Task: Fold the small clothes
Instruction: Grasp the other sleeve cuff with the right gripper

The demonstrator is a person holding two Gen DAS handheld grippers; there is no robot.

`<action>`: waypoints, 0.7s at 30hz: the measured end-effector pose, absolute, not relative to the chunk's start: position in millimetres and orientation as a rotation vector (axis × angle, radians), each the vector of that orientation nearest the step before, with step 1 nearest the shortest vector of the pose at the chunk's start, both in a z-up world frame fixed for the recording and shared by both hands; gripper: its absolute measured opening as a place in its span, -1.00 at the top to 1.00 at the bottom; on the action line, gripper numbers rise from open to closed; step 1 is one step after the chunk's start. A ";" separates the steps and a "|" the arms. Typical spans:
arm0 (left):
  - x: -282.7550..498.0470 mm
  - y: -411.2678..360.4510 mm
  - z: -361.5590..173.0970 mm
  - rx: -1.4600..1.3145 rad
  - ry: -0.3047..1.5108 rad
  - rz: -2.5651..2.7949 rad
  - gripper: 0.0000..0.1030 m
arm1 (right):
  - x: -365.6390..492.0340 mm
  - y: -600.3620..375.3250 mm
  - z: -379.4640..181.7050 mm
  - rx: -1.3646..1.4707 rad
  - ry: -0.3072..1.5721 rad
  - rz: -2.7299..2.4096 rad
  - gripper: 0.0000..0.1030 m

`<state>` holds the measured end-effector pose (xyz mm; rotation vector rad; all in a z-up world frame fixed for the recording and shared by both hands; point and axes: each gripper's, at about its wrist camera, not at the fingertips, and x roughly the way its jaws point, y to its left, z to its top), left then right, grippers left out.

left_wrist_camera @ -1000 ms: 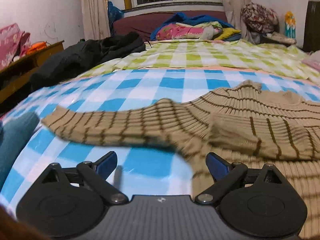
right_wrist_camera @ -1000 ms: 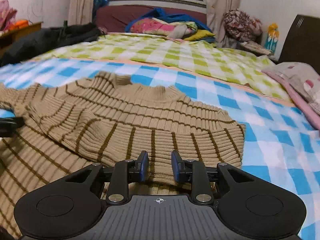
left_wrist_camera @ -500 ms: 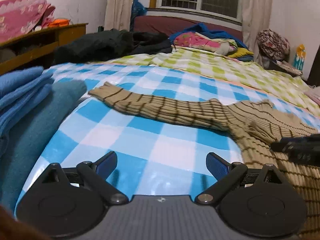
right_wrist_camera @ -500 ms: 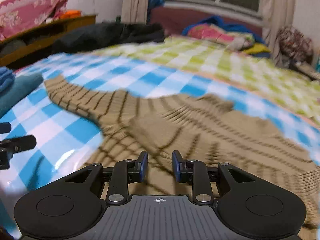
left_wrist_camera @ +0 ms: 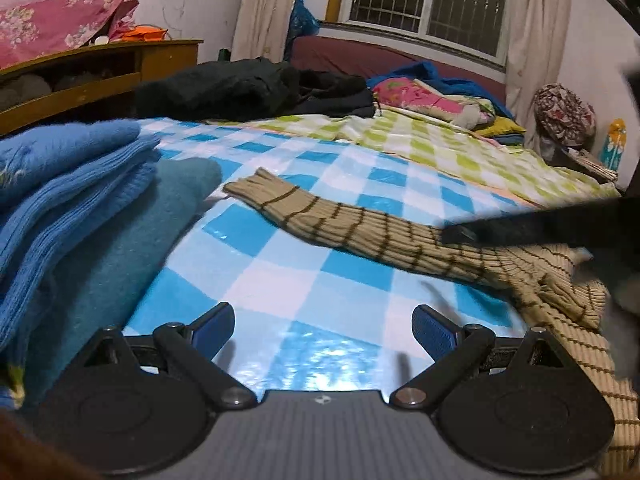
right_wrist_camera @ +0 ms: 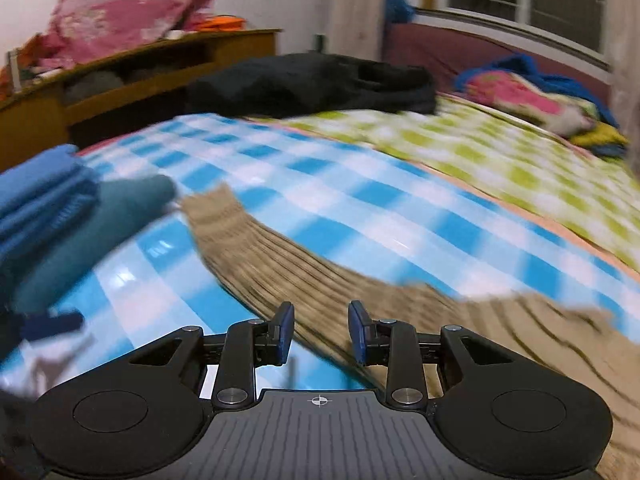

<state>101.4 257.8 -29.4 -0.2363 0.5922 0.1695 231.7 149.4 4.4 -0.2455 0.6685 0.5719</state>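
Note:
A tan sweater with thin brown stripes (left_wrist_camera: 560, 292) lies on the blue-and-white checked sheet (left_wrist_camera: 312, 240). Its left sleeve (left_wrist_camera: 340, 224) stretches out flat toward a stack of blue clothes. My left gripper (left_wrist_camera: 323, 330) hangs open over bare sheet in front of that sleeve, holding nothing. My right gripper (right_wrist_camera: 320, 330) hovers just above the sleeve (right_wrist_camera: 256, 252); its jaws are opening and nothing is pinched between them. The right view is blurred by motion. In the left wrist view the right gripper (left_wrist_camera: 456, 234) reaches in from the right, over the sleeve near the shoulder.
Folded blue and teal knitwear (left_wrist_camera: 80, 200) is stacked at the left. A black garment (left_wrist_camera: 256, 88) and a heap of coloured bedding (left_wrist_camera: 432, 100) lie farther back on a green checked sheet (left_wrist_camera: 460, 148). A wooden shelf (left_wrist_camera: 100, 80) runs along the left wall.
Both grippers have swung left, from the sweater's body toward its outstretched sleeve. The blue stack came into view. The right jaws have widened a little. The sweater itself lies as before.

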 end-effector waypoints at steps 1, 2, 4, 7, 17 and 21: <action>101.6 261.0 -31.4 -0.245 0.596 0.169 -0.96 | 236.5 162.6 4.4 -0.247 0.672 0.600 0.41; 102.2 263.8 -33.1 -0.249 0.600 0.169 -0.96 | 241.6 177.0 3.9 -0.252 0.678 0.628 0.41; 102.8 268.5 -36.5 -0.244 0.604 0.177 -0.96 | 250.6 202.3 1.2 -0.277 0.686 0.670 0.41; 103.1 276.3 -42.0 -0.253 0.615 0.179 -0.96 | 260.7 238.5 -4.2 -0.314 0.689 0.716 0.41; 106.8 293.0 -50.6 -0.293 0.624 0.182 -0.93 | 280.4 313.9 -31.5 -0.418 0.719 0.783 0.31; 107.7 293.5 -51.1 -0.293 0.622 0.179 -0.93 | 282.8 320.4 -36.8 -0.443 0.705 0.750 0.31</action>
